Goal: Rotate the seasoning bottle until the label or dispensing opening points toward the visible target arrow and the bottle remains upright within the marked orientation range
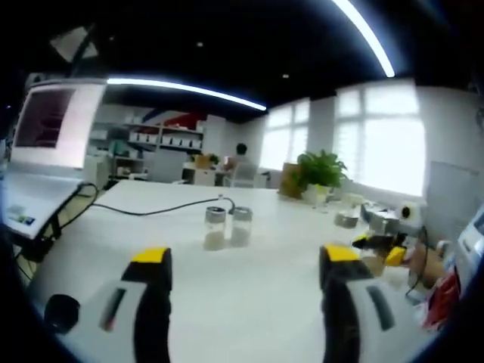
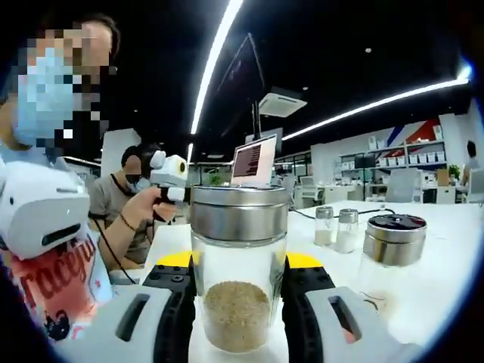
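the seasoning bottle (image 2: 238,272) hides the inner faces of the right gripper (image 2: 239,291) jaws; contact is not discernible. its base is cut off at the lower edge. two distant jars (image 1: 227,225) are blurred; contents unidentifiable.

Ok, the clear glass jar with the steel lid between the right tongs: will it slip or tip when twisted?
Probably slippery: the clear glass jar with the steel lid has smooth walls. Likely bottom-heavy, as the brown seasoning fills only its base, so tipping seems unlikely. Fragile, being glass.
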